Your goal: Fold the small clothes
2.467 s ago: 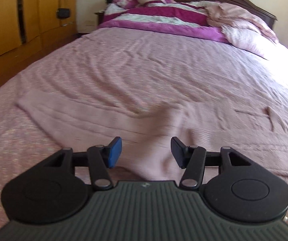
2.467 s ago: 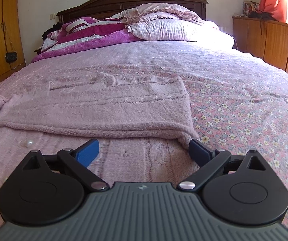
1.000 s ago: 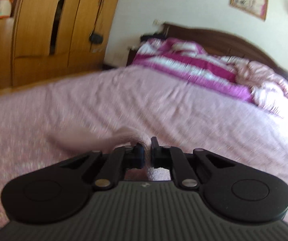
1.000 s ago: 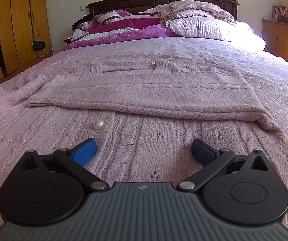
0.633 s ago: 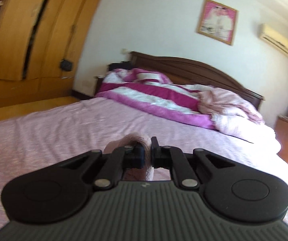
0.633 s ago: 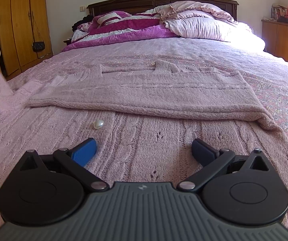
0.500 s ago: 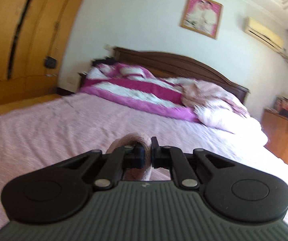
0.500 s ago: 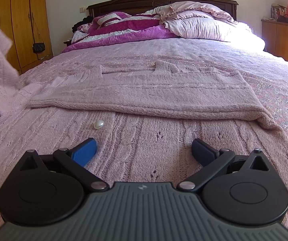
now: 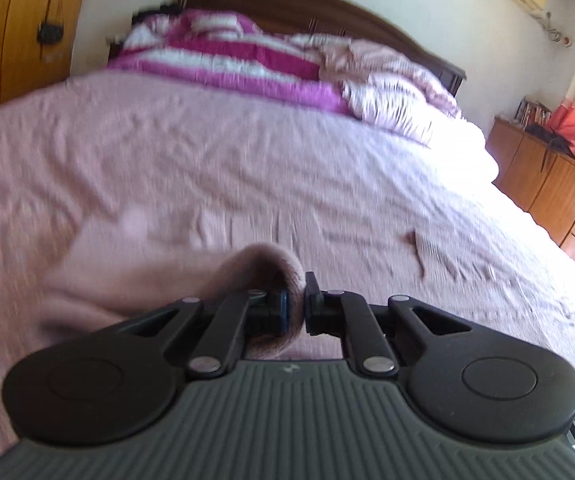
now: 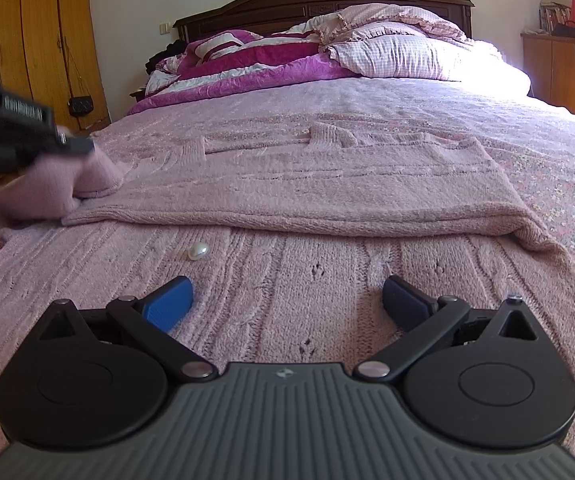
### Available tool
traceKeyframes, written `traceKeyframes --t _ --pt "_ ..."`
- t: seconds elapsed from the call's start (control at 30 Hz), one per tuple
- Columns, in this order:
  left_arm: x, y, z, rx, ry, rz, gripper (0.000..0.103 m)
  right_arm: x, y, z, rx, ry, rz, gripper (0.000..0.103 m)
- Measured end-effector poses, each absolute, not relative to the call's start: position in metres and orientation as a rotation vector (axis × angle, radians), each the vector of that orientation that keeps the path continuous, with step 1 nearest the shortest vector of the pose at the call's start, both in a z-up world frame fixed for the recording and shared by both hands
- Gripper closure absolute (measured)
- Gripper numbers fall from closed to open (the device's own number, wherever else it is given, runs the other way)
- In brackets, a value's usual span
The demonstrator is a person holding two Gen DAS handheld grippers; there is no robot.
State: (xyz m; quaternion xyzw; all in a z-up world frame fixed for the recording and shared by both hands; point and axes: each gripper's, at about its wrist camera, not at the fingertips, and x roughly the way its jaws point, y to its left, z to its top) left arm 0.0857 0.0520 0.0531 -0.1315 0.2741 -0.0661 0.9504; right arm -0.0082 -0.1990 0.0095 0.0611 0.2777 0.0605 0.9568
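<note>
A pink knitted sweater lies flat on the bed with its lower half folded up over the body. My left gripper pinches the sweater's sleeve, which loops over the left finger; its jaws are just opening, with the knit still between the pads. In the right wrist view the left gripper comes in from the left, holding the sleeve at the sweater's left edge. My right gripper is open and low over the near part of the sweater, with nothing between its fingers. A pearl button shows on the knit.
A pink bedspread covers the bed. A magenta striped quilt and checked pillows are piled by the dark headboard. Wooden wardrobes stand to the left and a wooden dresser to the right.
My left gripper has carried the sleeve from the left side of the bed in towards the sweater body and tipped down. The right gripper has stayed still and open.
</note>
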Motion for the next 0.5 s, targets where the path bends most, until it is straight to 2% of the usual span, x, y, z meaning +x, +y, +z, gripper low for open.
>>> traceKeyframes --t 0.07,0.23,0.33,0.5 --pt "0.081 0.052 0.046 -0.273 0.590 -0.141 0.086 -0.008 -0.200 0.009 0.130 0.562 0.125 0.000" --pt "0.069 0.050 0.037 -0.233 0.648 -0.140 0.058 -0.009 -0.202 0.009 0.146 0.556 0.132 0.000" --pt "0.058 0.048 0.037 -0.219 0.664 -0.131 0.046 -0.010 -0.203 0.009 0.150 0.554 0.133 0.000" --pt "0.039 0.051 0.042 -0.125 0.666 -0.033 0.045 -0.011 -0.203 0.009 0.152 0.553 0.134 0.000"
